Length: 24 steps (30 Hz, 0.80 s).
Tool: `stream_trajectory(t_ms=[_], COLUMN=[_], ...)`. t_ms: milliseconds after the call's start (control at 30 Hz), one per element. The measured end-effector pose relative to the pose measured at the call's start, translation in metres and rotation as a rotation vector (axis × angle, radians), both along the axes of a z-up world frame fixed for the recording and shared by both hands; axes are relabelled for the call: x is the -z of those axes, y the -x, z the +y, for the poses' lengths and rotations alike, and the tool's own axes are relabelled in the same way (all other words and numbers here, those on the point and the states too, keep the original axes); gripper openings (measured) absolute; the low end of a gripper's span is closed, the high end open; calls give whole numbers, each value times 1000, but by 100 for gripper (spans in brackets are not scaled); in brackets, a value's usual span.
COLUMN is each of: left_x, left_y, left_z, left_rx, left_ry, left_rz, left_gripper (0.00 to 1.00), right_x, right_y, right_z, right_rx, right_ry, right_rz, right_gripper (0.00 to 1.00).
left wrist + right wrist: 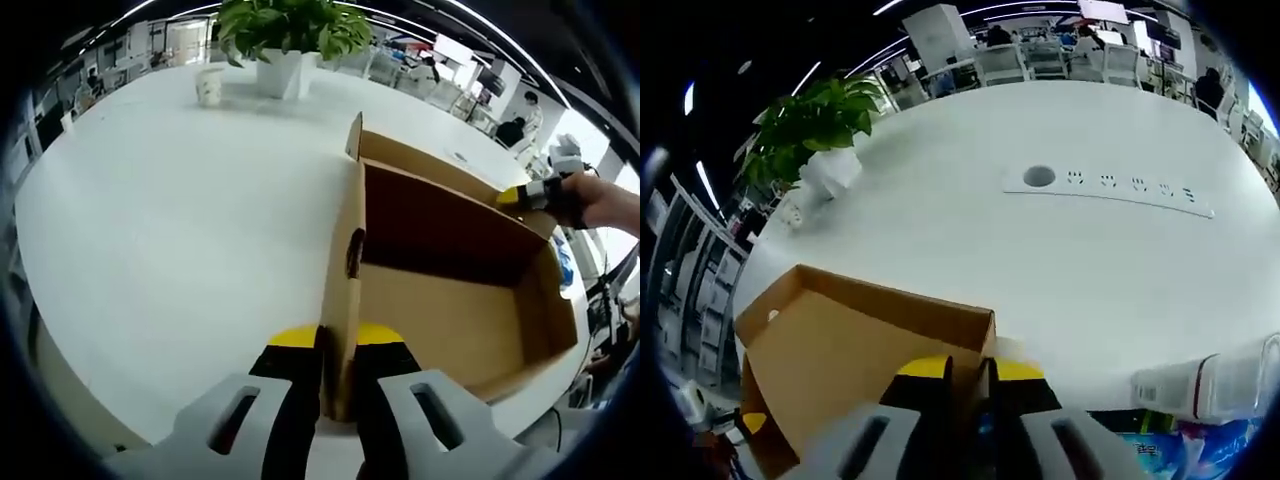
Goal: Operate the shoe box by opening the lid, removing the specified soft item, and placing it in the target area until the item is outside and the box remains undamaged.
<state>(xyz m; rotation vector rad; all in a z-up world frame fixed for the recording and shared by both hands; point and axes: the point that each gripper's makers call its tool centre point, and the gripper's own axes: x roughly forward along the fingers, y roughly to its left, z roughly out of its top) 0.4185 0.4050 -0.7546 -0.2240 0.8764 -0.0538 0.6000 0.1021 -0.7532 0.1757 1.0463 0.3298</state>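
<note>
**Both grippers pinch the walls of an open cardboard box on a white table**

In the left gripper view, the left gripper [337, 372] is closed on the near end wall of the shoe box [450, 300]: the thin cardboard edge stands upright between its two yellow-tipped jaws, which press it from either side. An oval finger hole shows in that wall just above the jaws. Beyond it the box lies open, its brown inside floor bare and its far part in shadow. A flap rises at the far left corner. The box rests on the white table [170, 240].

At the far right rim of the box, the right gripper [520, 196] comes in from the right, its yellow tip touching the top edge of the wall, with a person's hand [605, 200] behind it.

In the right gripper view, the right gripper [975, 378] is closed on the box wall [890, 300], the cardboard edge running down between its jaws. The box's brown panel spreads to the left and below.

Farther off on the table, a potted plant [285, 35] in a white pot stands near the far edge, with a white paper cup [209, 86] just beside it. A socket strip [1110, 188] is set flush into the tabletop, well apart from the box. A white device [1205, 385] sits at the table's near right edge. Chairs and desks fill the room behind.
</note>
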Motion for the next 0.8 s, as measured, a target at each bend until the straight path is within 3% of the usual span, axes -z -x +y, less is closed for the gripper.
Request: stream_trajectory(t_ms=[133,800], left_x=[1,0], left_y=[0,1], left_z=[1,-1], left_rx=[4,-2], left_ry=[0,2], left_rz=[0,-10], left_gripper=[9,9], right_x=[-3,-42], right_y=[-2,-13], right_z=[-2,-11], right_rx=[-37,11], right_ry=[55,65], right_rz=[-10,-107], right_gripper=[6,1])
